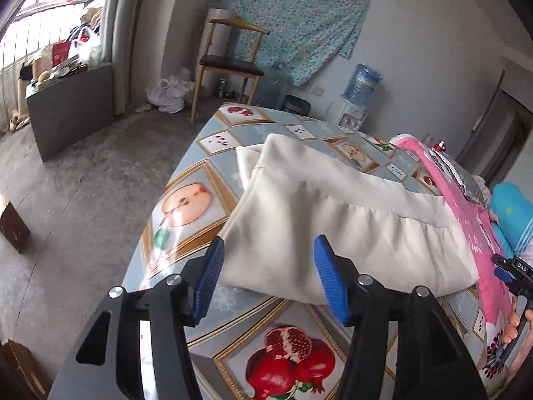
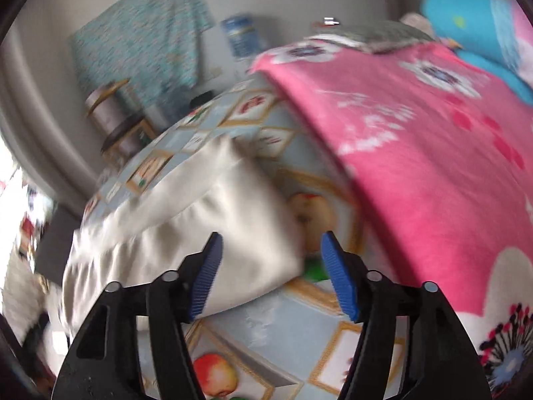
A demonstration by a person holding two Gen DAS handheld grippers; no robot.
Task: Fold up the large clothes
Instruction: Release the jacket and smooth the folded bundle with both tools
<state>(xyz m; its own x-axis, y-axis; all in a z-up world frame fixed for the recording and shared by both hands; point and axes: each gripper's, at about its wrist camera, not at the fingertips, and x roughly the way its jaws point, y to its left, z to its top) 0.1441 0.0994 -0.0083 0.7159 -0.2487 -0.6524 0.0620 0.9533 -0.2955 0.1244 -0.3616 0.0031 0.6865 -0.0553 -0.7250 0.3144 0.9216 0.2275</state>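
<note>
A cream garment (image 1: 333, 213) lies folded in a thick stack on the fruit-patterned tablecloth (image 1: 186, 206). My left gripper (image 1: 268, 250) is open just in front of the garment's near left corner, its blue pads apart and touching no cloth. In the right wrist view the same cream garment (image 2: 206, 206) lies ahead and to the left. My right gripper (image 2: 271, 245) is open over the garment's near right corner, with nothing pressed between the pads. In the left wrist view the right gripper (image 1: 509, 271) shows at the far right edge, held by a hand.
A pink flowered blanket (image 2: 416, 153) covers the table's right side, with a blue cushion (image 2: 466, 10) beyond it. A wooden chair (image 1: 226, 63), a water dispenser (image 1: 359, 86), a plastic bag (image 1: 170, 93) and a grey cabinet (image 1: 73, 106) stand on the floor beyond the table.
</note>
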